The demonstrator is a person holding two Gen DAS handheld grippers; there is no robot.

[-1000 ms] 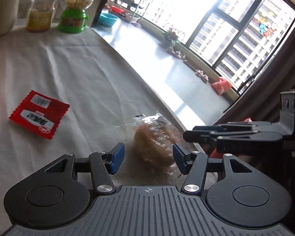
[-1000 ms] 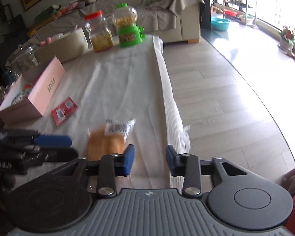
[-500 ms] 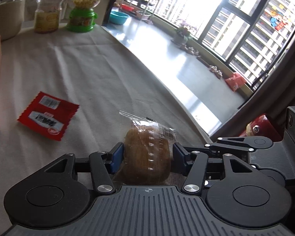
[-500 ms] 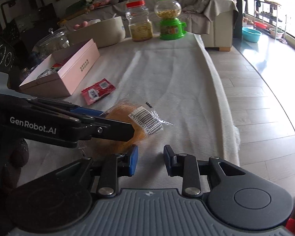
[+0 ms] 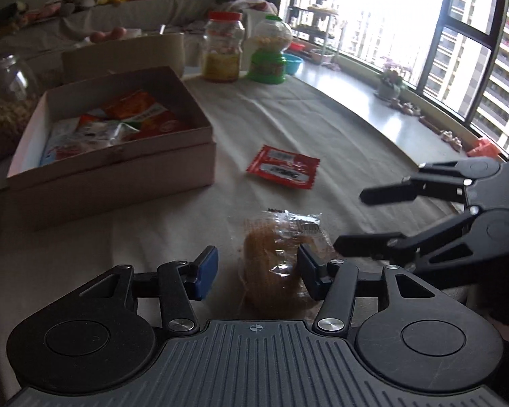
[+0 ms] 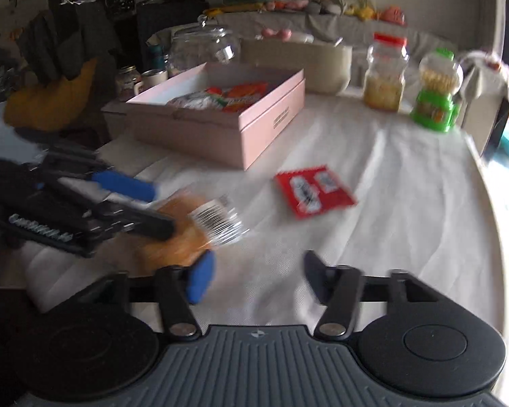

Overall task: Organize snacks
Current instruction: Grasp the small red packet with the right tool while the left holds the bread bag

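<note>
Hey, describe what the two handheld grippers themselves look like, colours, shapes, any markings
Both are black plastic. The left gripper and the right gripper each have a ribbed grey-black deck with a small crosshair mark, two round discs, silver pivot screws, and linkage arms ending in blue pads. White lettering runs along the left gripper's side, too blurred to read. No cables or sleeves show.

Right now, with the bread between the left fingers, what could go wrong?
1. The wrapped bread seems to touch only one pad of the left hand-held gripper, with a gap at the other, so it may slip out on a lift.
2. The pink box has a tall near wall, and a low carry could snag on it.
</note>
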